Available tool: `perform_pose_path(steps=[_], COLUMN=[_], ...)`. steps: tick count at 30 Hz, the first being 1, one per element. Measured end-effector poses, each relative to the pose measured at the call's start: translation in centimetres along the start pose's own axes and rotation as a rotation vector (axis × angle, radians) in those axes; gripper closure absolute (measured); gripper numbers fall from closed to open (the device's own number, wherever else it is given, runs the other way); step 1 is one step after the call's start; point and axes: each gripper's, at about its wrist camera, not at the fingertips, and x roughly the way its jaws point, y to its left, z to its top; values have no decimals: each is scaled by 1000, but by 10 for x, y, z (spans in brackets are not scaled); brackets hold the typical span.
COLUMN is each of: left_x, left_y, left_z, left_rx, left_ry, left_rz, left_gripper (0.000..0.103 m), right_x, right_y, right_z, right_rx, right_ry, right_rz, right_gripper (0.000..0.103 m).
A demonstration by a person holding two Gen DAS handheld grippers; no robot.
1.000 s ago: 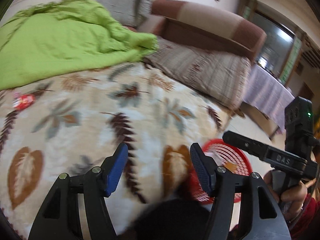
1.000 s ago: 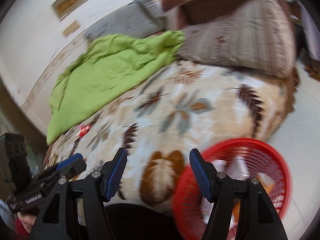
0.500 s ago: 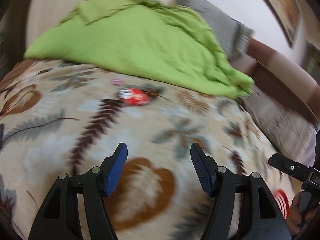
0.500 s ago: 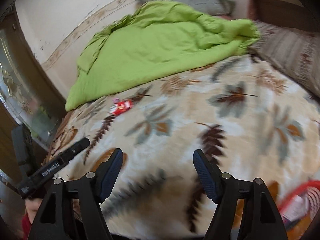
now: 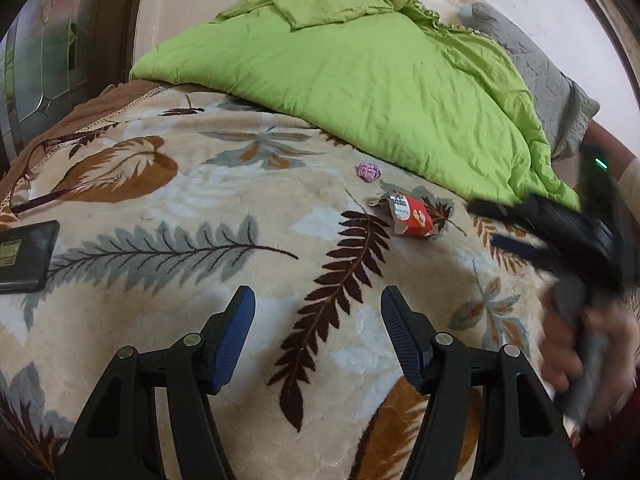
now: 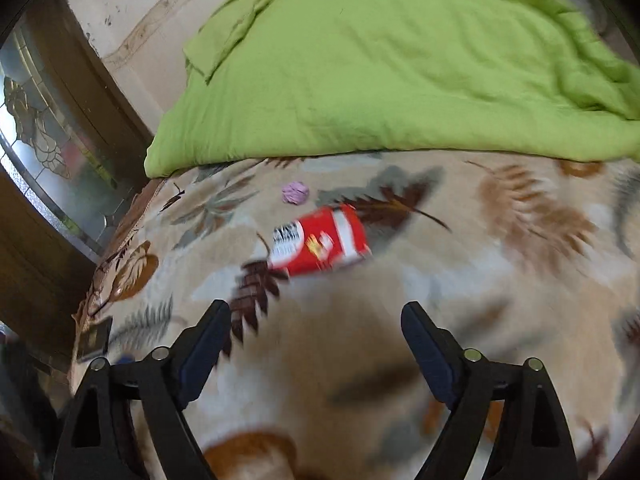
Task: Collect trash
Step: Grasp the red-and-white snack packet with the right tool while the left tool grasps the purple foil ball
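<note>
Leaf-print blanket (image 5: 168,288), blurred red wrapper (image 6: 320,240), left gripper (image 5: 318,308) jaws apart, right gripper (image 6: 316,320) jaws opening, empty.

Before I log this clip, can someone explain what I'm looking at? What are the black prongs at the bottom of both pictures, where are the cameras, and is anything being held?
No robot here: a person carries a hand-held two-finger gripper in each hand, and each has a wide-angle camera looking forward along its fingers. The prongs are those fingers. One picture comes from the left gripper, the other from the right gripper. In the left view the right tool and the hand holding it appear blurred at the right edge.

Both point down at a bed covered by a beige leaf-patterned blanket, with a crumpled lime-green quilt behind. On the blanket lie a torn red snack wrapper, a small purple crumpled ball, a black phone and thin-framed glasses.

Nothing is held. The left gripper is open and empty; the right one's jaws are opening, with nothing between them.
</note>
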Motion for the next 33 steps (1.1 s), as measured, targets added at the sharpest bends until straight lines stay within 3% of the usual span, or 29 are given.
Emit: perform_pose_path(steps=[6,10,14,16,17,18,19,20,23,28,33], left_x=[4,6,9,11,11,10,11,11,13,12,13], left_y=[0,3,6,7,7,7,6,6,6,-3,-14], left_z=[2,3,3,2,2,2,3,3,2,0,10], left_rx=[-5,-16,-32,-32,-29,-26,-24,-24,-24,9,15], left_ry=[15,22,32,37,37,36,36,35,43,34,8], left_rz=[-21,-25,-24,-25,-22,-20,-19,-17,-23,-39,-66], left_gripper=[39,39,39,39,39,39,39,39,39,39,39], right_x=[62,97,107,113,115,117,119,116,94,39,-39], right_y=[-26,-46,-32,-17,-4,5,12,15,17,17,7], right_z=[41,52,49,46,43,41,37,34,27,6,-29], right_rx=[46,99,65,20,-31,-57,-64,-63,-12,30,59], right_ry=[13,63,75,99,114,134,150,138,74,-12,-116], right_rz=[-20,12,93,122,118,128,145,151,182,209,142], right_gripper=[13,13,11,19,44,58,60,74,93,98,98])
